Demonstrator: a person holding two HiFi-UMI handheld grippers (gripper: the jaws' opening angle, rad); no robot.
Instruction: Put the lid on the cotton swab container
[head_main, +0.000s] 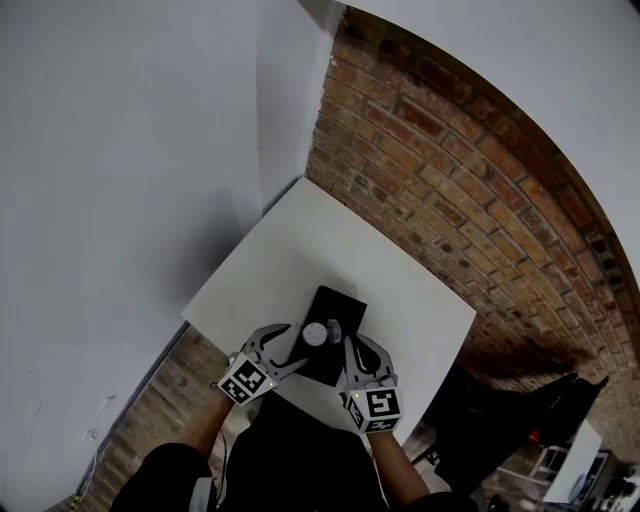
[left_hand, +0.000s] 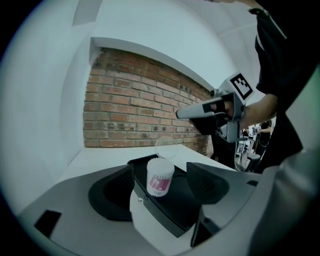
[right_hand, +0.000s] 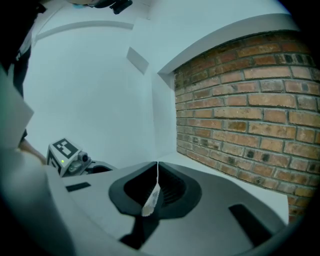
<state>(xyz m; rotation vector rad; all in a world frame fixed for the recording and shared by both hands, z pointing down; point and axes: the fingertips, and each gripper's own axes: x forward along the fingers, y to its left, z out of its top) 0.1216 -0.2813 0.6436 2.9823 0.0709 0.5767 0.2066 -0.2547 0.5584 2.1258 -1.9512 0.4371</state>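
The cotton swab container, a small white tub full of swabs with a pink label, stands upright on a black pad. My left gripper is open around it, and both pads stand clear of its sides. The clear round lid hangs just behind and above the tub. In the right gripper view the lid shows edge-on, pinched between the closed jaws. My right gripper is shut on it.
The white table fits into a corner, with a white wall on the left and a brick wall behind it. Its near edge lies under my hands. Dark furniture and clutter stand off to the right.
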